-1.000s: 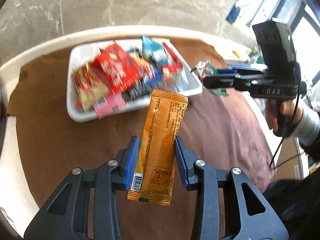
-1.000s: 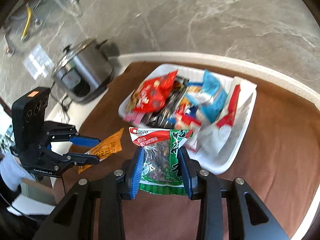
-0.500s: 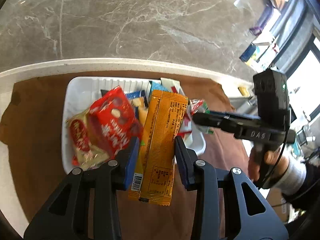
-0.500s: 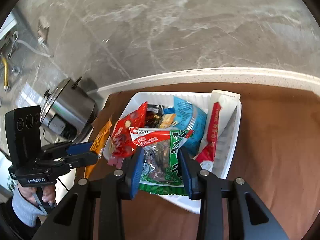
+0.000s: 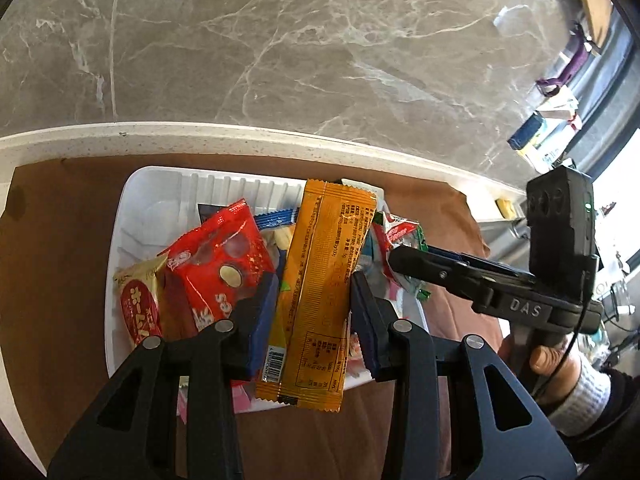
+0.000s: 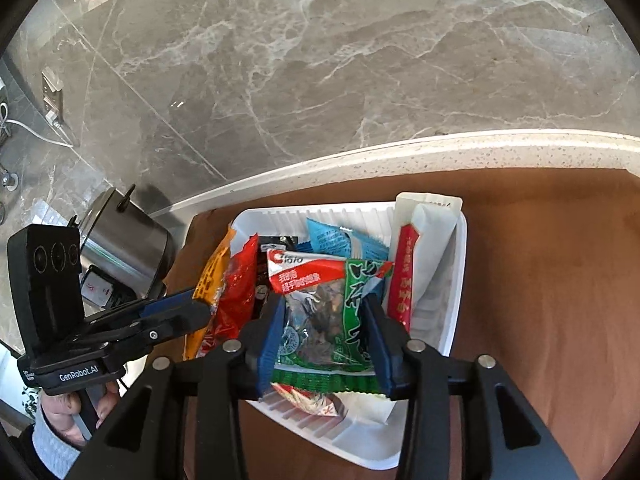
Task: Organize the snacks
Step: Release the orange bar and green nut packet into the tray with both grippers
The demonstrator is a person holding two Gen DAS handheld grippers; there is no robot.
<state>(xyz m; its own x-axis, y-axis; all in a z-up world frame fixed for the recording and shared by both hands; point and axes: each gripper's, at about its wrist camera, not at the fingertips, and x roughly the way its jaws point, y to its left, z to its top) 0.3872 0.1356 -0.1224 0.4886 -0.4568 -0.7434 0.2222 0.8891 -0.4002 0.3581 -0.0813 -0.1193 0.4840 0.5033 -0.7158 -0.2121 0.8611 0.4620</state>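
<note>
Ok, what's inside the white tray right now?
The white tray holds a red packet, a blue packet and a tall white packet; whatever lies beneath them is covered.

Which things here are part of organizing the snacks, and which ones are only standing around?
Part of the job:
- orange packet, in the left gripper, jaws opening
- green packet, in the right gripper, jaws opening
- white tray with the other snacks

Only standing around:
- steel pot
- brown mat
- marble floor
</note>
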